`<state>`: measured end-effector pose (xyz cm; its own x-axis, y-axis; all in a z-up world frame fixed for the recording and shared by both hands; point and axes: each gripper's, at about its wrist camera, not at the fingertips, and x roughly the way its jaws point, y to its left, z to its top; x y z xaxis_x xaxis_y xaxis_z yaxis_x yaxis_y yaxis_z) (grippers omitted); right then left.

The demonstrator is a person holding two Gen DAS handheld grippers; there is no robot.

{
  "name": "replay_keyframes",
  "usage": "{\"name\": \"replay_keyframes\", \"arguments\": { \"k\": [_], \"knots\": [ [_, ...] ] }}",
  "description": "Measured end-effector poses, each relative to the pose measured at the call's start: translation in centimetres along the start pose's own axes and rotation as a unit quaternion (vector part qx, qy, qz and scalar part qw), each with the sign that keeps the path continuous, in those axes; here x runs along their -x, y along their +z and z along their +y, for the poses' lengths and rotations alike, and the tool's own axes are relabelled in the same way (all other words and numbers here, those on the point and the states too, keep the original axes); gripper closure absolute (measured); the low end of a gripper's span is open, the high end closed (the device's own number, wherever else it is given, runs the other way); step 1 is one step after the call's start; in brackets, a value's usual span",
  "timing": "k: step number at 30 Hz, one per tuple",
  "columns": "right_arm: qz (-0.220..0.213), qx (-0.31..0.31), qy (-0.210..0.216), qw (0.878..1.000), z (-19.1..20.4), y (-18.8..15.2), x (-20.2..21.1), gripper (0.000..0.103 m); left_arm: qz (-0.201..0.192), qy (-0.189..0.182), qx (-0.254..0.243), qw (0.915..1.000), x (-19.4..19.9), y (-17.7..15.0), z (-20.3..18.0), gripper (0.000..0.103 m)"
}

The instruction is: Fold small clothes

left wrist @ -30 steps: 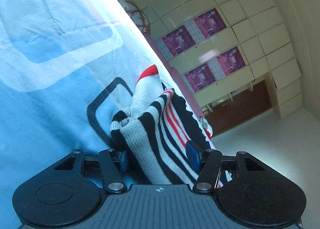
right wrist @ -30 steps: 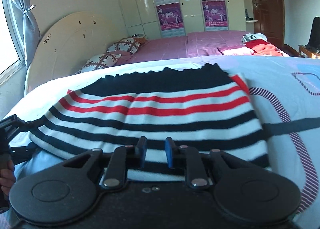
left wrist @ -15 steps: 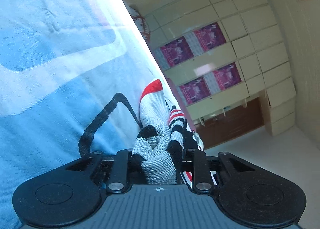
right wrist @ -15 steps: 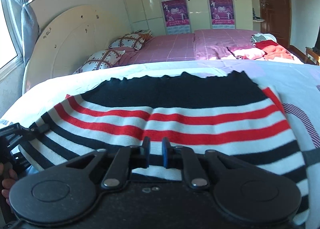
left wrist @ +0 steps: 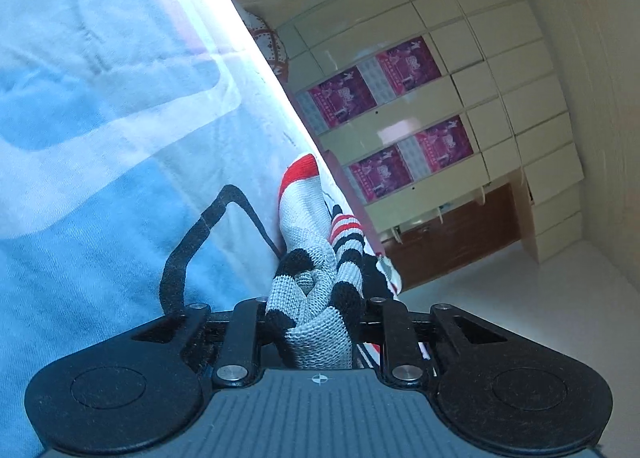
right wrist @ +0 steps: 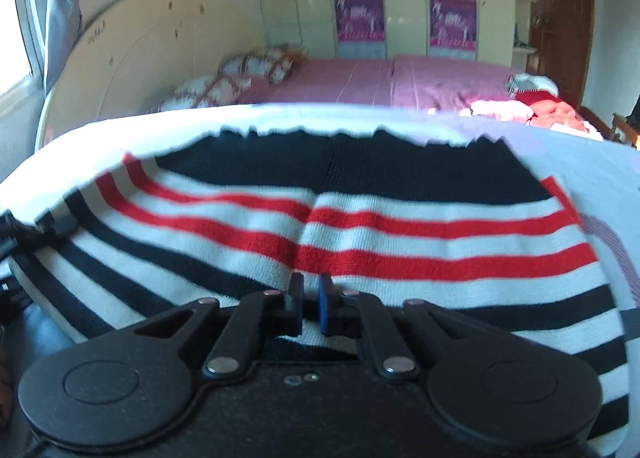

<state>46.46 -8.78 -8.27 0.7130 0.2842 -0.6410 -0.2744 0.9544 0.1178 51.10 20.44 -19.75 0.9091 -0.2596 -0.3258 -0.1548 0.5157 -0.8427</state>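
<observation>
A knitted garment point(right wrist: 400, 230) with black, white and red stripes lies spread on the light blue sheet point(left wrist: 100, 218). My right gripper point(right wrist: 311, 300) sits at its near edge, jaws almost together, pinching a fold of the knit; a crease runs up the cloth from the fingertips. My left gripper point(left wrist: 314, 310) is shut on a bunched corner of the same garment point(left wrist: 304, 218), grey-white and black knit squeezed between its fingers. In the right wrist view the left gripper point(right wrist: 24, 234) shows dark at the garment's far left end.
Beyond the sheet's far edge stands a pink bed point(right wrist: 400, 78) with patterned pillows point(right wrist: 248, 70) and a pile of red and white clothes point(right wrist: 532, 106). A cream wardrobe with purple posters point(left wrist: 400, 118) and a brown door point(right wrist: 560, 18) line the back wall.
My left jaws have closed from wide apart onto the bunched corner. The right gripper has moved forward over the stripes, its jaws have narrowed, and a crease has formed in the cloth.
</observation>
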Motion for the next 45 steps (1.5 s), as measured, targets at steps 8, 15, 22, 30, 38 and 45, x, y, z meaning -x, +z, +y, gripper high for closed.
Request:
{"name": "replay_keyframes", "arguments": {
  "k": [8,15,22,30,38,45],
  "knots": [
    [-0.002,-0.042,0.046,0.998,-2.1,-1.0,-1.3,0.097,-0.008,-0.011,-0.124,0.9922,2.2,0.9,-7.3,0.081],
    [0.009,-0.133,0.115,0.984,-6.2,-1.0,-1.0,0.103,0.06,-0.048,-0.35,0.9336,-1.2,-5.3,-24.1,0.081],
    [-0.063,-0.37,0.124,0.919,-21.3,-6.5,7.8,0.035,0.239,-0.034,-0.399,0.8849,-8.9,-17.6,-27.6,0.067],
    [-0.101,-0.41,0.189,0.886,-25.2,-7.3,13.5,0.009,0.088,-0.041,-0.326,0.9403,2.6,-12.0,-23.3,0.048],
    [0.019,-0.427,0.256,0.867,-21.4,-5.2,8.5,0.009,0.107,0.074,-0.301,0.9447,2.0,-9.4,-17.1,0.048],
    [0.062,-0.276,0.143,0.949,-16.6,-0.8,7.1,0.077,0.109,0.066,-0.26,0.9572,-0.6,-11.6,-16.1,0.048]
  ]
}}
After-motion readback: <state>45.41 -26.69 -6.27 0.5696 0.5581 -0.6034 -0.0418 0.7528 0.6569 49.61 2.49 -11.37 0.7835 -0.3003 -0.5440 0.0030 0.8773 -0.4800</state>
